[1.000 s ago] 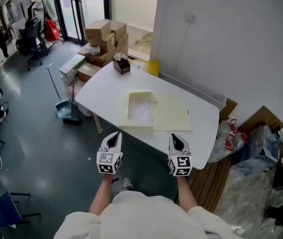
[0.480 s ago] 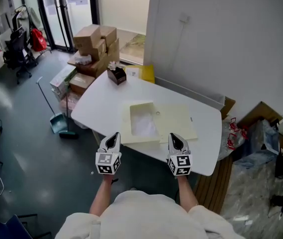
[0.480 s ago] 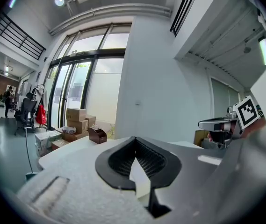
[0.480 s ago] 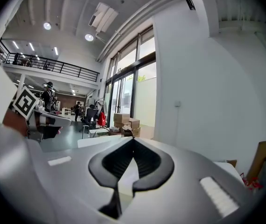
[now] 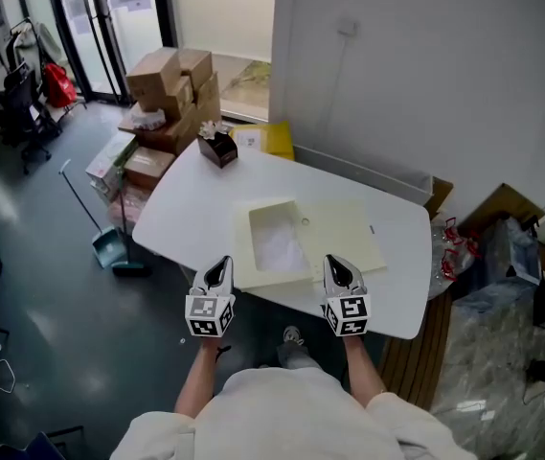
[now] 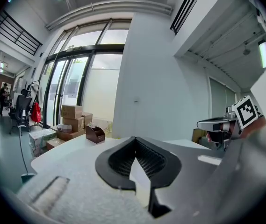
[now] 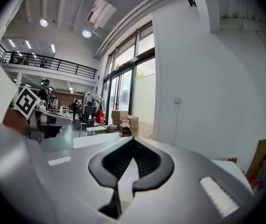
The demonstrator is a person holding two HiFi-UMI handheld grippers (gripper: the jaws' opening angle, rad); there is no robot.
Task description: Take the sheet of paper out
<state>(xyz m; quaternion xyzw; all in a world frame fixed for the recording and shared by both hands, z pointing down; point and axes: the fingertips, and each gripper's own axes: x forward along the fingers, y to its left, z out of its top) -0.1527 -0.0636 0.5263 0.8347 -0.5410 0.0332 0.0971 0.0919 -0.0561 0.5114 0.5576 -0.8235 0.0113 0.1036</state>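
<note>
- The step in hand looks like the approach: the left tongs (image 5: pixel 219 263) and the right tongs (image 5: pixel 337 263) hang side by side at the near edge of the white worktop (image 5: pixel 191 204), short of the cream box (image 5: pixel 243 247) and touching nothing.
- Both pairs of tongs are pressed together with nothing between the pads; each gripper view shows its own tips meeting.
- The cream box lies open in the middle of the worktop, with its lid (image 5: pixel 344 238) flat on the right of it. The sheet of paper (image 5: pixel 277 247) appears as a white layer in the tray, not yet taken out.
- Next, I judge, one pair must spread, reach over the near wall of the box and pinch an edge of the sheet. The other may need to steady the box, since thin paper lying flat gives little to catch.
- Only the head view looks into the tray. Both gripper views look nearly level across the worktop, so the paper is hidden from them.
- The left gripper view shows the brown tissue box (image 6: pixel 95 133) at the far left of the worktop, with stacked cardboard boxes (image 6: pixel 74 118) beyond it.
- The right gripper view alone shows an upper gallery with a railing (image 7: pixel 53 65).
</note>
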